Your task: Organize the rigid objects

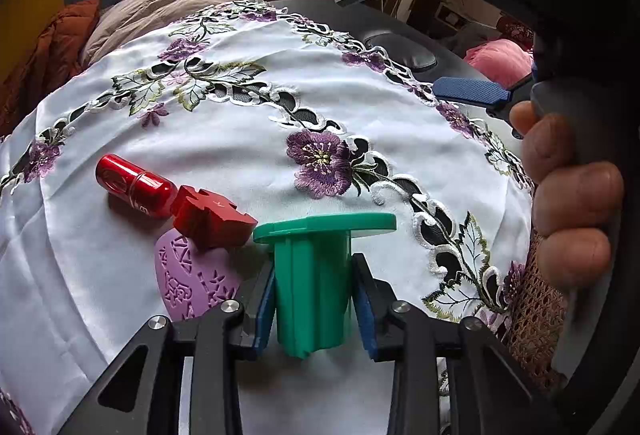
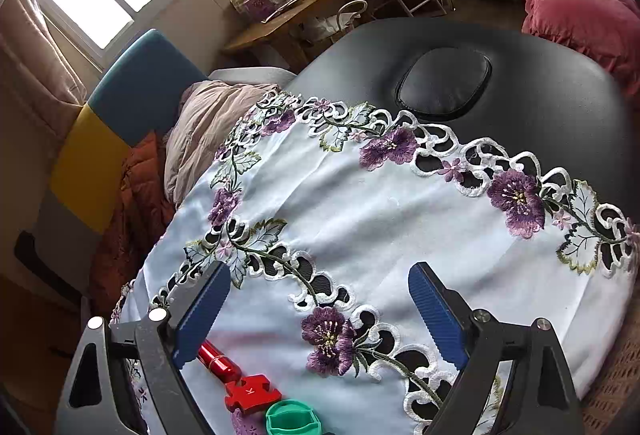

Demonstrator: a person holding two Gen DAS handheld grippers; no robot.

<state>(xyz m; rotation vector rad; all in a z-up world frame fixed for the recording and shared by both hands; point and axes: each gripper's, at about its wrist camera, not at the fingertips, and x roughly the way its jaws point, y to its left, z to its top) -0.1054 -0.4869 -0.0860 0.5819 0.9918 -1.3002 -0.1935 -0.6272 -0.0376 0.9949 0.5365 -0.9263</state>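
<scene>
In the left wrist view my left gripper [image 1: 314, 299] is shut on a green plastic piece [image 1: 316, 275] with a flat flange on top, held just above the white embroidered cloth [image 1: 240, 139]. Left of it lie a red cylinder [image 1: 134, 185], a red puzzle-shaped block [image 1: 212, 223] and a purple embossed pad [image 1: 192, 283], close together. My right gripper [image 1: 428, 43] hovers open at the upper right. In the right wrist view the right gripper [image 2: 320, 315] is open and empty above the cloth; the red cylinder [image 2: 218, 361], red block [image 2: 250, 393] and green piece [image 2: 292, 417] show at the bottom.
The cloth covers a black padded table [image 2: 520, 75] with an oval insert [image 2: 444, 83]. A bed with beige and orange bedding [image 2: 200, 123] lies to the left. A wooden desk [image 2: 288, 19] stands behind, and a pink quilt [image 2: 584, 3] is at the far right.
</scene>
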